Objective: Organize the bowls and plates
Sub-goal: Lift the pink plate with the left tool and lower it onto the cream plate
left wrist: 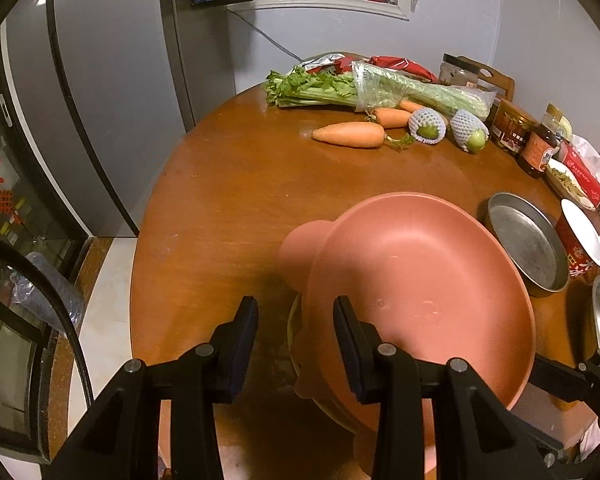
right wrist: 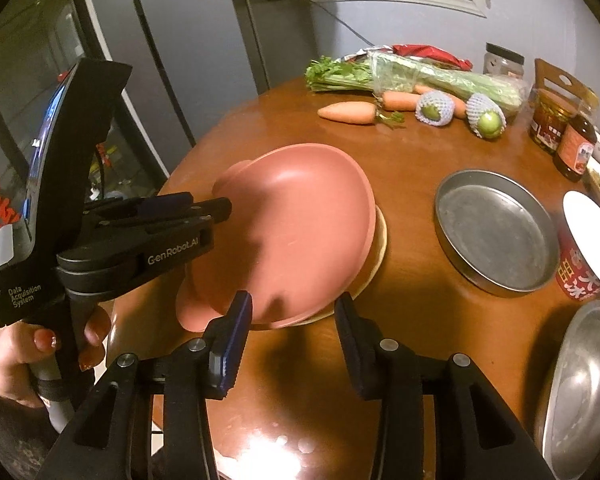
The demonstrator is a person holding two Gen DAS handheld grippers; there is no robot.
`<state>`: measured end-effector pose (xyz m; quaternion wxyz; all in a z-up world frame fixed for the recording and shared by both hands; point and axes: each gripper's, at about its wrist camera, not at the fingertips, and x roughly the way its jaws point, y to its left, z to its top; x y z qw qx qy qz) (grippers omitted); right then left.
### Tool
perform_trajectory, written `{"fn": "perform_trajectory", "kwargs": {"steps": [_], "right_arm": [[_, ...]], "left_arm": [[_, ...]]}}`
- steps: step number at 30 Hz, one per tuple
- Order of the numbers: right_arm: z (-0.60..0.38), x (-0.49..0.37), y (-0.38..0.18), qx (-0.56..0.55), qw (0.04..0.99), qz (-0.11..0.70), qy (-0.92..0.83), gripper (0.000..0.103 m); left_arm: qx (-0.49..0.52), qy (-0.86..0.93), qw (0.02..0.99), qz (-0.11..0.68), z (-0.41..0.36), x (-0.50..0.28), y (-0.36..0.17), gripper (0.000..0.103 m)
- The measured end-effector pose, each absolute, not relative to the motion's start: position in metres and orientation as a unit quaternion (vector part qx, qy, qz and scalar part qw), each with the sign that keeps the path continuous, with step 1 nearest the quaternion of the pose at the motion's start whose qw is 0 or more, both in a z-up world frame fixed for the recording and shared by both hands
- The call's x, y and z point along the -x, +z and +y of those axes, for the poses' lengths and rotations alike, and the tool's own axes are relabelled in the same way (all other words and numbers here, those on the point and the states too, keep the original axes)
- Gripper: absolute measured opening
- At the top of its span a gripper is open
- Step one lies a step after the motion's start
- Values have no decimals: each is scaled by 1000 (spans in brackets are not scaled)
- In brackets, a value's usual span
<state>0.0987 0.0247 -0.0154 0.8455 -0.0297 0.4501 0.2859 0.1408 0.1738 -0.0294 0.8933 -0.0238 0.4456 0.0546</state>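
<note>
Half-hidden yellow plate [right wrist: 381,240] beneath pink bowl [right wrist: 300,232]

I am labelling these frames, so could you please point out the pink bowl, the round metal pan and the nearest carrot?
pink bowl [right wrist: 300,216]: right wrist view, inner wall.
round metal pan [right wrist: 496,228]: right wrist view, flat bottom.
nearest carrot [left wrist: 350,135]: left wrist view, mid-body.

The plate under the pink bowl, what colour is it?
Pale yellow-cream plate, peeking out beneath the pink bowl; clearest in the right wrist view.
</note>
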Motion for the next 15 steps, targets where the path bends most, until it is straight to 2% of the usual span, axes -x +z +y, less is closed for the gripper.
{"fn": "perform_trajectory", "kwargs": {"steps": [11, 15], "right_arm": [[28, -92, -11, 38, 843, 446, 298, 47], [36, -88, -8, 51, 842, 437, 312, 51]], "left_arm": [[31, 44, 897, 439, 169, -129, -23, 42], [39, 53, 897, 437, 175, -123, -21, 42]]}}
